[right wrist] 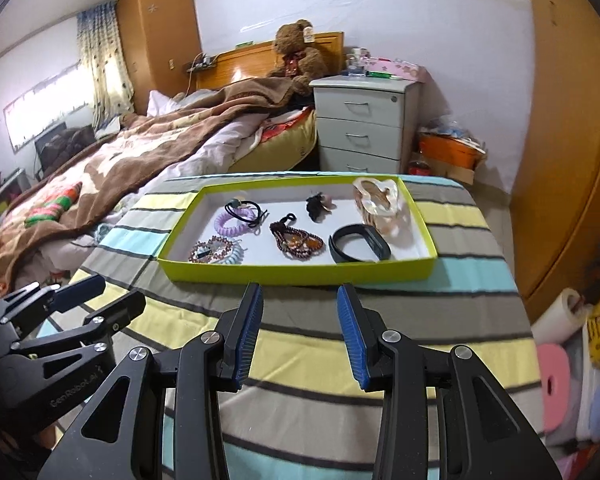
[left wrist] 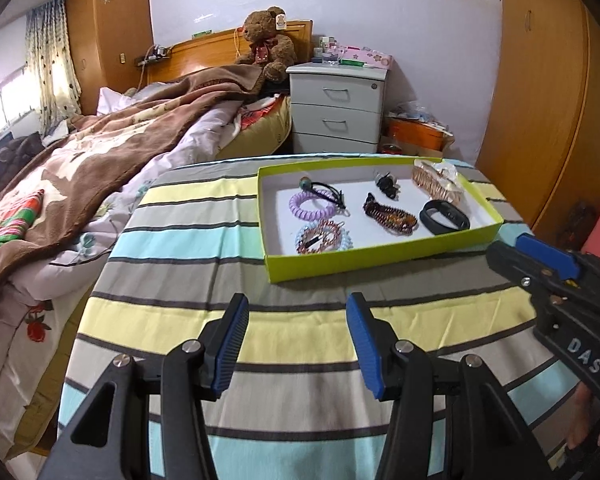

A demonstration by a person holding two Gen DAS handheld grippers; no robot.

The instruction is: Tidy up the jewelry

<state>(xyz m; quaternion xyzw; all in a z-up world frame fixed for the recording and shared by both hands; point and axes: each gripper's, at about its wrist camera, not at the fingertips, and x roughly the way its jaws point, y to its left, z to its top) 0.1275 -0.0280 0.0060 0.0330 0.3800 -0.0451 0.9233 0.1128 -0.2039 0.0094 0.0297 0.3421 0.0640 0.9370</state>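
1. A green tray with a white floor sits on the striped desk, toward its far edge.
2. Inside, at the near left, a beaded bracelet lies over a pale blue coil tie.
3. Behind them, a purple coil tie touches a black hair tie with a bead.
4. Mid-tray lies a dark beaded necklace; behind it a small black clip, too blurred to identify surely.
5. At the near right is a black wristband; behind it, in the far right corner, a clear bag with copper-coloured pieces.
6. The left gripper hovers over the desk in front of the tray, fingers wide apart and holding nothing.
7. The right gripper hovers just before the tray's near wall, fingers likewise spread and empty.
8. Beyond the desk are a bed, a teddy bear and a drawer unit.
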